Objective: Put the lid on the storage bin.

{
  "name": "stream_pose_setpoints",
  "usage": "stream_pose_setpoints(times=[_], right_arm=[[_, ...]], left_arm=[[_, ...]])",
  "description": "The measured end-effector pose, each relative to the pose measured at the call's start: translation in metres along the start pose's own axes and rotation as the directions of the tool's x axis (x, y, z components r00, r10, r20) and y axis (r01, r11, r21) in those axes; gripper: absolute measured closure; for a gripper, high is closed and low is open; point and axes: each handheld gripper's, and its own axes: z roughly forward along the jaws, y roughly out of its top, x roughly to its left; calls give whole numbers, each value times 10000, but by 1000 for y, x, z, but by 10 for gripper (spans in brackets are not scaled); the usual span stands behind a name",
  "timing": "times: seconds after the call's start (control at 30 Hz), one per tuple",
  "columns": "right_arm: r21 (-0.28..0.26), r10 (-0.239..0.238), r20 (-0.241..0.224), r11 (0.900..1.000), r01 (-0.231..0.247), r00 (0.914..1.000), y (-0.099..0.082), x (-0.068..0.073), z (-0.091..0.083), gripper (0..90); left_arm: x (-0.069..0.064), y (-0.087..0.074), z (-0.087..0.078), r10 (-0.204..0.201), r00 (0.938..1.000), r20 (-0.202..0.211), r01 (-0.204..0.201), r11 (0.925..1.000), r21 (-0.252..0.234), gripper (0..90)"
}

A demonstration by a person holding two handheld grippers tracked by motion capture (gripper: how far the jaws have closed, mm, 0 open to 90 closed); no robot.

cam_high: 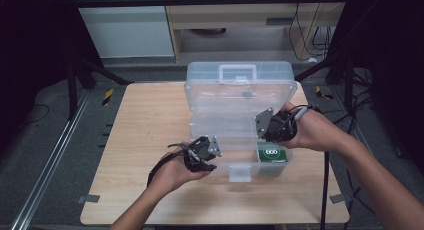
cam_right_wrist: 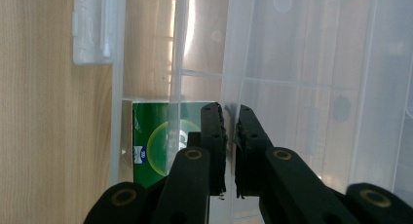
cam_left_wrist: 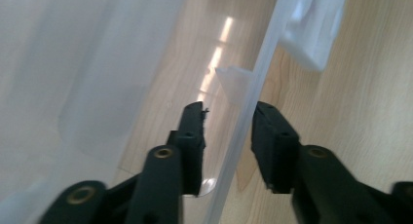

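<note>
We see the clear plastic case (cam_high: 240,97) lying open near the desk's (cam_high: 145,120) far edge. Our left tool (cam_left_wrist: 228,121) straddles its front wall, pads apart; our right tool (cam_right_wrist: 230,118) is clenched on an inner tray wall (cam_right_wrist: 228,53) beside the green box (cam_right_wrist: 148,141).

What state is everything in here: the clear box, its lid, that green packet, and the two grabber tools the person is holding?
Clear plastic box: open, on the wooden table.
Lid: raised, standing up behind the box.
Front latch: undone.
Green packet: lying inside the box's right end.
Left gripper: jaws apart, straddling the box's front wall without pressing it.
Right gripper: shut on a thin clear wall inside the box.
</note>
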Motion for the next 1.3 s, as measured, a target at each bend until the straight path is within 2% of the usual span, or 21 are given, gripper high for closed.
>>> stream_pose_setpoints(times=[0.03,0.07,0.13,0.23,0.33,0.4,0.43,0.5,0.6,0.63,0.67,0.7,0.73,0.77,0.83,0.9,0.93,1.03,1.07,1.13,1.3], right_arm=[[0,0,0,10000,0,10000,0,0,0,846],[-3,1,-6,10000,-1,10000,0,0,0,845],[-7,-10,-8,10000,10,10000,0,0,0,844],[23,-57,32,10000,57,10000,0,1,0,842],[15,-69,61,10000,69,10000,0,1,0,841],[23,-77,83,10000,77,9999,0,1,0,840],[23,-77,83,10000,77,9999,0,1,0,840],[53,-106,113,9999,106,9999,-1,2,0,838],[51,-139,141,9999,138,9998,0,3,0,837],[51,-139,141,9999,138,9998,0,3,0,837],[45,-154,155,9999,154,9998,-1,3,0,836],[45,-154,155,9999,154,9998,-1,3,0,836],[2,-149,165,9999,149,9998,-1,3,0,836],[2,-149,165,9999,149,9998,-1,3,0,836],[5,-142,217,9999,142,9997,-1,4,0,835],[-9,-145,222,9999,145,9996,-1,4,0,835],[-2,-119,242,9999,119,9996,-1,5,0,833],[48,-186,281,9998,185,9994,-1,6,0,831],[60,-180,293,9998,179,9994,-1,6,0,831],[39,-170,290,9998,169,9994,-1,7,0,831],[30,-205,345,9998,204,9992,-2,8,0,829]], left_arm=[[0,0,-6,-3,10000,82,5,9998,-223,621],[0,0,-18,-262,9993,264,284,9959,-856,579],[-1,0,-30,-553,9975,429,610,9877,-1442,545],[-1,0,-49,-662,9959,621,769,9787,-1902,537],[2,1,-67,-755,9955,577,858,9748,-2060,542],[8,1,-80,-816,9956,457,892,9750,-2035,545],[8,1,-80,-816,9956,457,892,9750,-2035,546],[19,-1,-98,-953,9953,149,964,9768,-1912,550],[28,-3,-109,-1203,9927,18,1186,9758,-1840,593],[34,-4,-114,-1395,9902,-41,1363,9734,-1840,593],[42,-6,-119,-1672,9858,-123,1619,9686,-1884,642],[42,-6,-119,-1672,9858,-123,1619,9686,-1884,677],[51,-8,-122,-2004,9794,-238,1916,9604,-2025,707],[51,-8,-122,-2004,9794,-238,1916,9604,-2025,725],[59,-8,-121,-2223,9745,-315,2115,9560,-2033,759],[66,-6,-120,-2329,9716,-421,2204,9551,-1981,766],[73,-4,-118,-2446,9683,-507,2297,9516,-2044,782],[79,-1,-116,-2549,9649,-633,2368,9485,-2105,816],[84,2,-114,-2669,9598,-863,2442,9464,-2113,827],[86,3,-114,-2709,9578,-956,2458,9450,-2156,839],[96,6,-114,-3039,9484,-906,2756,9312,-2384,883]])
